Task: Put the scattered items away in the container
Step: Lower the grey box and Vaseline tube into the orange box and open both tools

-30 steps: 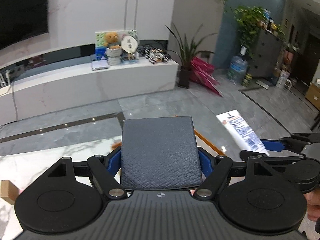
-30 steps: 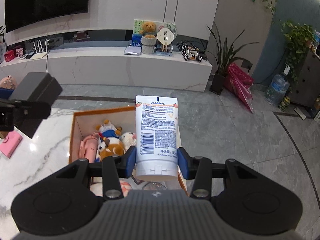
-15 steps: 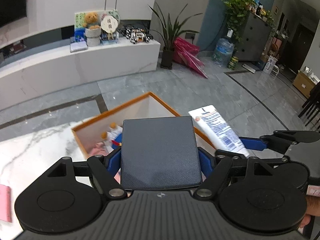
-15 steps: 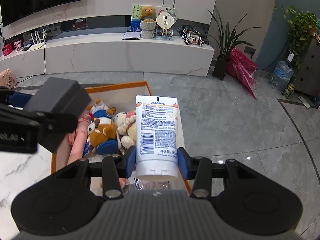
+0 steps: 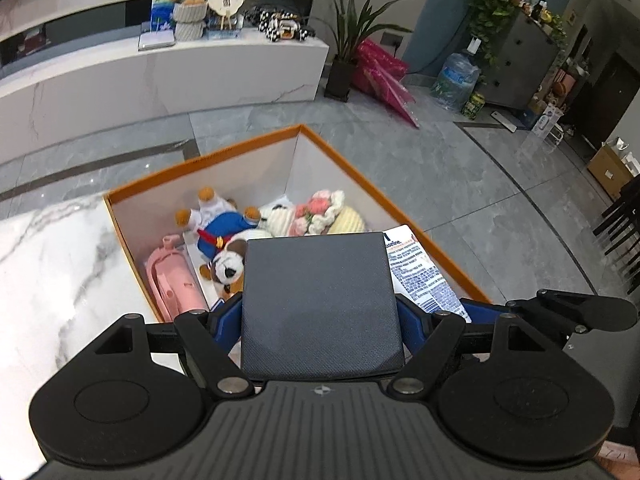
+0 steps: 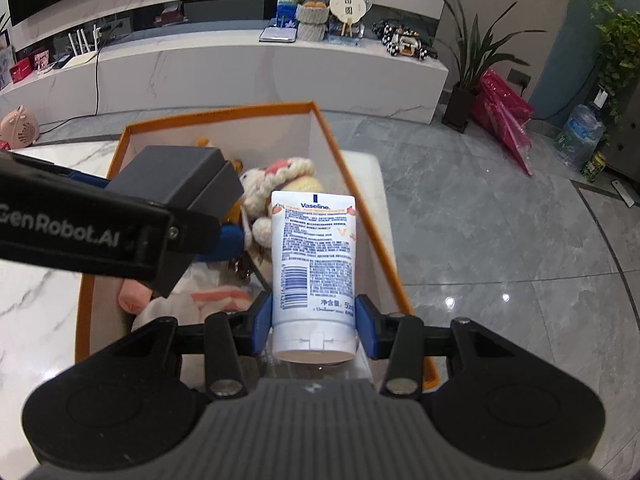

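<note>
Left wrist view: our left gripper (image 5: 320, 312) grasps a dark grey box (image 5: 320, 304) between its blue pads, jaws spread wide around it, and holds it over the near end of the orange-rimmed container (image 5: 248, 142). Inside the container we see a plush dog in blue (image 5: 224, 236) toward the middle, a pink item (image 5: 172, 284) along the left wall, and a cream plush with pink flowers (image 5: 320, 212) near the far right wall. The container sits at the far edge of the white marble table (image 5: 52, 272).

In the right wrist view, our right gripper (image 6: 314, 324) is clenched on a white Vaseline tube (image 6: 313, 264), cap end toward the camera, held above the container's near right corner, just inside the right wall. The boxed left gripper sits close on its left, over the toys.
</note>
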